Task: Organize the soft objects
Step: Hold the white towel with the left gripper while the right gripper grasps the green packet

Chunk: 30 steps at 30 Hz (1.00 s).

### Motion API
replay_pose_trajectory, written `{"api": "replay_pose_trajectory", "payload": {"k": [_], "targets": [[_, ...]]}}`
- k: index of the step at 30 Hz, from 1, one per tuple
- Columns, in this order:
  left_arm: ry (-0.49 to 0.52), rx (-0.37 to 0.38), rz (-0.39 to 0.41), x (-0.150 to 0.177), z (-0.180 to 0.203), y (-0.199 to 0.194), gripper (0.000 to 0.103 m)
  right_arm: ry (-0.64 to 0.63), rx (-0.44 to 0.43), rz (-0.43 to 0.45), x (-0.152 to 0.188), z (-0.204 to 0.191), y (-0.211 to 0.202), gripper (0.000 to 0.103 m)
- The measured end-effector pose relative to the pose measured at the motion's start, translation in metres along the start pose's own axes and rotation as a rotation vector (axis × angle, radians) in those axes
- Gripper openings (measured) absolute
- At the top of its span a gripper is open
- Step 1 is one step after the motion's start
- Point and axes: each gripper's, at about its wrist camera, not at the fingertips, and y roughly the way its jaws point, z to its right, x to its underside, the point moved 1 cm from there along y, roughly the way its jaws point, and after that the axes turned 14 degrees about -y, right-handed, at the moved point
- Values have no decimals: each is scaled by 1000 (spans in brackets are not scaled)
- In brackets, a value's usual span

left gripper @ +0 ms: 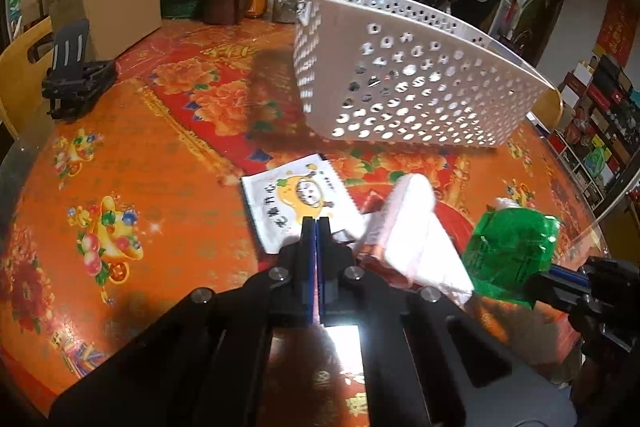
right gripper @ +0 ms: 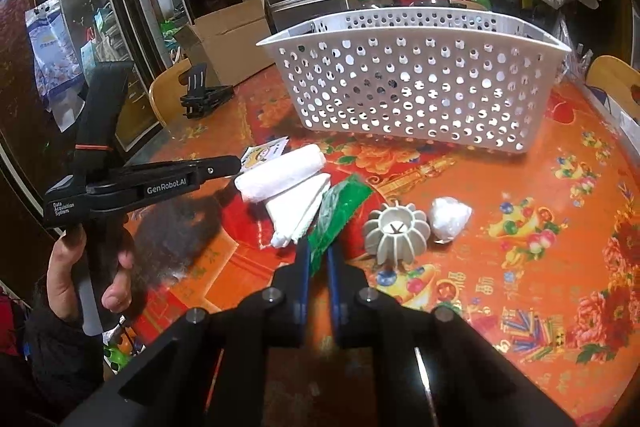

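The right gripper point(right gripper: 318, 253) pinches the green packet point(right gripper: 340, 211) near the table's point(right gripper: 520, 267) middle. The left gripper point(left gripper: 316, 227) is pressed together on the white cartoon packet point(left gripper: 296, 199). Lift the green one slowly, high enough to clear the white basket's point(right gripper: 420, 79) rim, then let go inside.

The white basket point(right gripper: 416, 79) walls off the far side of the table point(right gripper: 540, 287). Before it, tissue packs point(right gripper: 288, 187), a ribbed plastic piece point(right gripper: 396, 231) and a white wad point(right gripper: 450, 217) crowd the middle; the tablecloth to the right lies open.
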Motion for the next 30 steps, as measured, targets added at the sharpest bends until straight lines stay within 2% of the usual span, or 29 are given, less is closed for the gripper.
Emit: {"api": "replay_pose_trajectory", "payload": {"k": [12, 20, 23, 24, 25, 27, 30], "targets": [[39, 65, 16, 8, 25, -11, 0, -1, 2, 21, 0, 5, -10, 7], [92, 89, 3, 9, 46, -2, 2, 4, 2, 28, 2, 10, -15, 7], [111, 82, 2, 11, 50, 0, 17, 3, 0, 25, 3, 11, -15, 7], [120, 83, 4, 12, 51, 1, 34, 3, 0, 25, 3, 11, -15, 7], [128, 79, 6, 13, 53, 1, 61, 2, 0, 25, 4, 11, -15, 7], [130, 57, 26, 14, 54, 1, 84, 2, -3, 25, 4, 12, -15, 7], [112, 46, 28, 13, 51, 4, 84, 1, -2, 24, 4, 12, -16, 7]]}}
